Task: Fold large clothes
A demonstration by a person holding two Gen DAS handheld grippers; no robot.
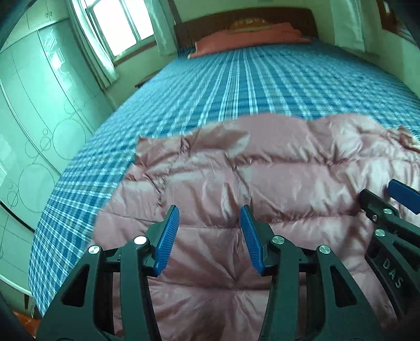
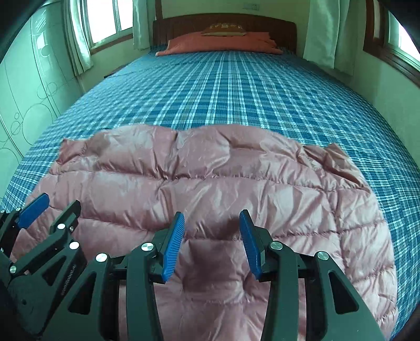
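Note:
A pink quilted down jacket (image 1: 262, 178) lies spread on the near end of a bed with a blue plaid sheet (image 1: 236, 78); it also shows in the right wrist view (image 2: 210, 178). My left gripper (image 1: 210, 212) is open and empty just above the jacket's near part. My right gripper (image 2: 211, 217) is open and empty above the jacket, to the right of the left one. The right gripper shows at the right edge of the left wrist view (image 1: 386, 194). The left gripper shows at the left edge of the right wrist view (image 2: 57, 204).
A folded orange-pink quilt (image 2: 220, 43) and a pillow lie by the dark wooden headboard (image 2: 223, 23). A pale wardrobe (image 1: 34, 110) stands to the left. Windows with curtains (image 2: 102, 21) are at the back left and right. The plaid sheet (image 2: 231, 86) stretches beyond the jacket.

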